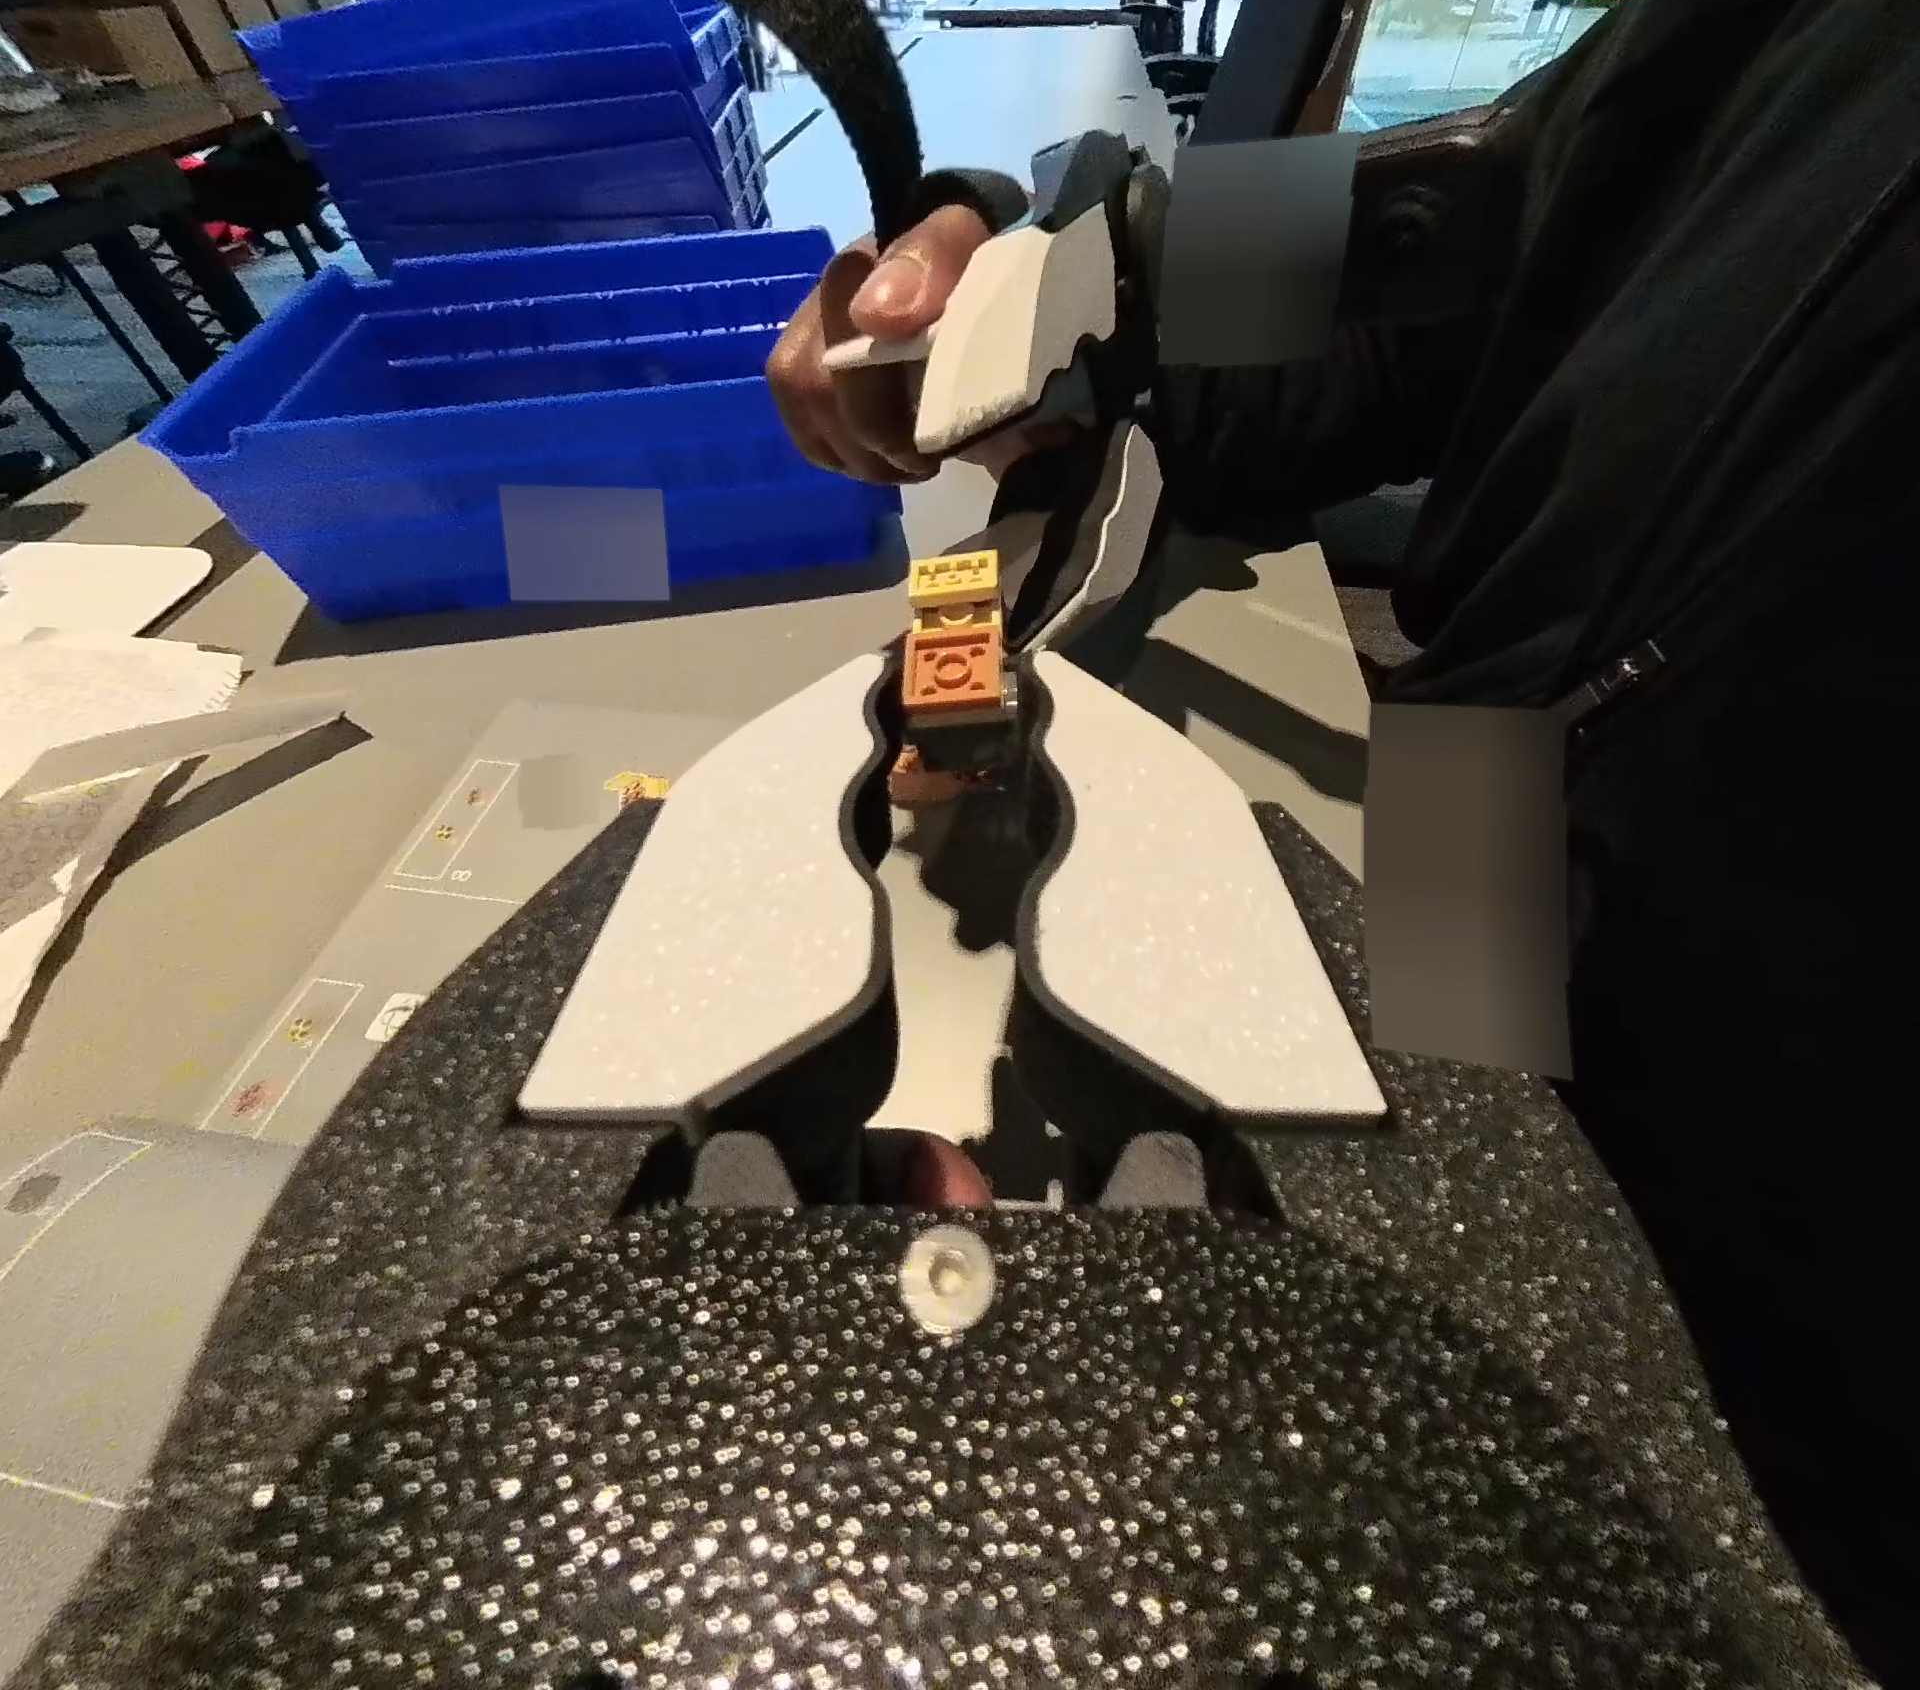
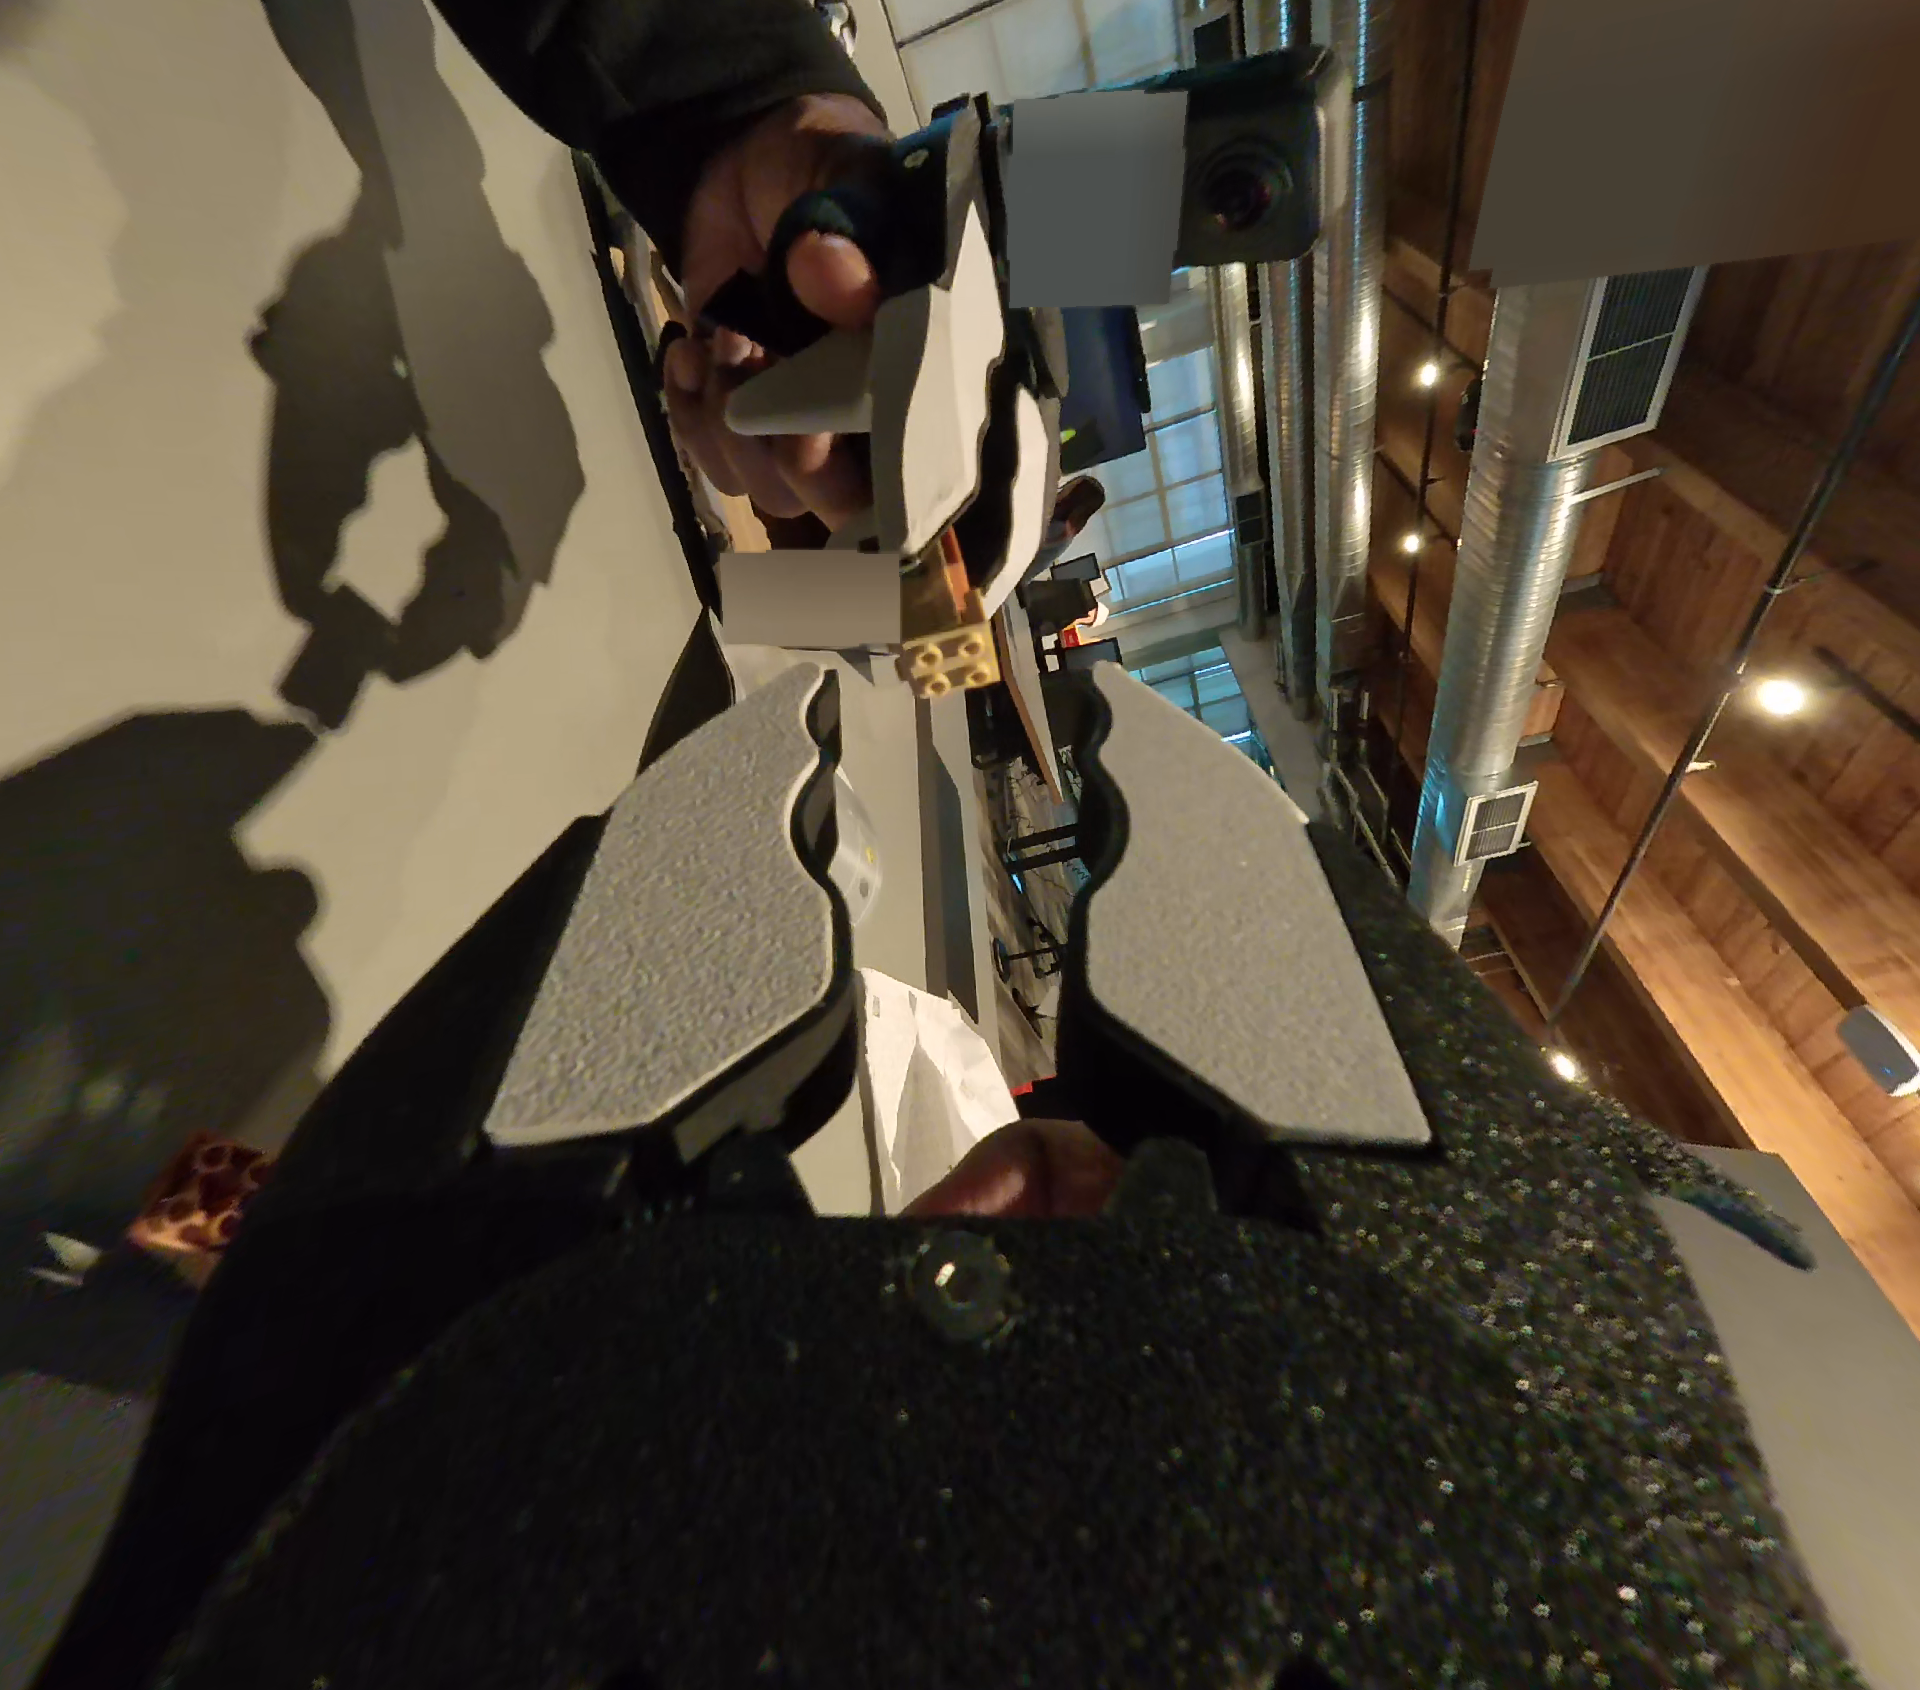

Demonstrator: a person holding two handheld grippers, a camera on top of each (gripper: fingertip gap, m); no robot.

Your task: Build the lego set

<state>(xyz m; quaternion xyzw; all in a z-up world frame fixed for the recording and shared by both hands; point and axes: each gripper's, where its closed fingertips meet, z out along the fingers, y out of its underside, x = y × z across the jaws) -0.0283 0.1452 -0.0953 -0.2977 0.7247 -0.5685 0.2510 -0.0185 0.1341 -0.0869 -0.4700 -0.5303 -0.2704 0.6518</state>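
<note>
- While I am holding both tools above the grey table [image 1: 665,684], the left gripper [image 1: 951,684] is pinching the lego assembly [image 1: 951,674]: an orange-brown block with a tan brick [image 1: 954,578] at its far end.
- I am keeping the right gripper [image 2: 951,684] spread, its fingers [image 2: 727,892] either side of the tan brick, apart from it.
- Blue bins [image 1: 540,435] are sitting behind.
- Instruction sheets [image 1: 343,934] are lying flat to the left.

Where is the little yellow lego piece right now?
In the left wrist view, the yellow piece tops the orange lego stack clamped in the left gripper, above the grey table.
</note>
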